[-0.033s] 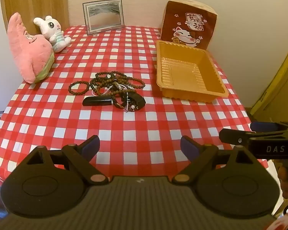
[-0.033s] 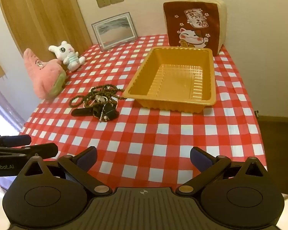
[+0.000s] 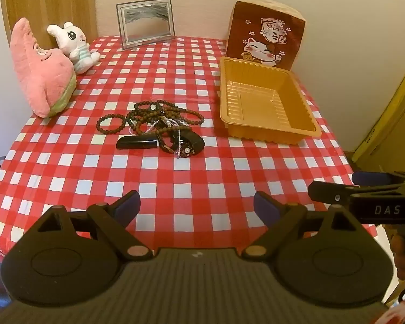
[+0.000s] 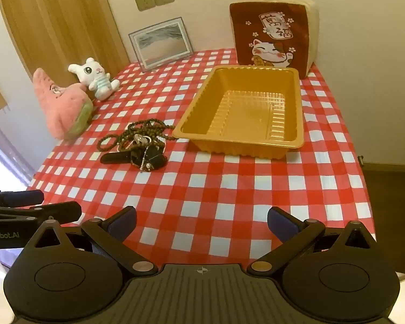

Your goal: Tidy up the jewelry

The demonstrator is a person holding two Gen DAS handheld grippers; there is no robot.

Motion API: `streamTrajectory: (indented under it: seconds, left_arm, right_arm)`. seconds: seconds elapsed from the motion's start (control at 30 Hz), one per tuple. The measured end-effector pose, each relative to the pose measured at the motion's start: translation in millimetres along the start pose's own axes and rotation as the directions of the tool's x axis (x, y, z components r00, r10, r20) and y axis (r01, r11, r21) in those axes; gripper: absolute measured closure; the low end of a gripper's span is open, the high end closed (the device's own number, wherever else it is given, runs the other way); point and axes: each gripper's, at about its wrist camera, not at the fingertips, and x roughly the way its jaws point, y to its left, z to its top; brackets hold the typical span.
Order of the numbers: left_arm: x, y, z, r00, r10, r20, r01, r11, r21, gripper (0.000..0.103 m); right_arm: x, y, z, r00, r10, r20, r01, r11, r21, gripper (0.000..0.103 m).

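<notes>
- The pink star plush (image 3: 43, 75) and the white bunny (image 3: 75, 46) are sitting well to the left of the orange tray (image 3: 270, 135), at the far left edge of the table (image 3: 202, 178). Nothing is touching them.
- The jewelry pile (image 3: 159, 127) is lying on the checked cloth just left of the tray and apart from its wall. It is a tangle of brown bead strings, a pale chain and some dark pieces, with a black bar (image 3: 136, 143) on the near side. None of it is lifted or sorted yet.
- The left gripper (image 3: 197, 202) is hovering over the near edge of the table, nearer than the tray and to its left, tilted down toward the pile. Its fingers are spread as wide as they go, with only bare cloth between them.
- The tray is standing empty in front of the cat cushion (image 3: 264, 32), so I judge the task to be right at its start.
- The right gripper (image 4: 202, 220) is hovering on the near side of the tray, level with its partner. Its fingers are also gaping fully and holding nothing.
- Set against the earlier pictures, nothing is differing. The pile, the tray and both grippers are sitting exactly where they were, so no step is counted as done.
- The tangle will probably come up as a clump, so the first pick will likely need one strand singled out.
</notes>
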Motion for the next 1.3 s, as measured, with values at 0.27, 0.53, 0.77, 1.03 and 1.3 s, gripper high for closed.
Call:
streamTrajectory:
  seconds: [0.27, 0.53, 0.77, 1.03, 1.3]
  left_arm:
    - [0, -1, 0, 1.000, 0.001, -0.003, -0.001, 1.000, -0.002, 0.013]
    - [-1, 2, 1, 1.000, 0.000, -0.002, 0.000, 1.000, -0.004, 0.013]
    - [-2, 4, 2, 1.000, -0.003, 0.000, 0.003, 1.000, -0.001, 0.013]
    - [-1, 0, 4, 1.000, -0.002, 0.003, 0.002, 1.000, 0.000, 0.013]
    - [9, -5, 8, 1.000, 0.001, 0.004, -0.001, 1.000, 0.000, 0.013]
  right_arm:
    - [1, 3, 1, 1.000, 0.002, -0.003, -0.002, 1.000, -0.001, 0.000]
    - [6, 6, 1, 1.000, 0.000, -0.003, 0.000, 1.000, -0.006, 0.000]
    - [4, 5, 2, 1.000, -0.002, -0.001, 0.002, 1.000, -0.009, 0.000]
    - [4, 6, 2, 1.000, -0.004, 0.000, 0.004, 1.000, -0.010, 0.000]
    - [8, 6, 7, 1.000, -0.002, 0.001, 0.002, 1.000, -0.009, 0.000]
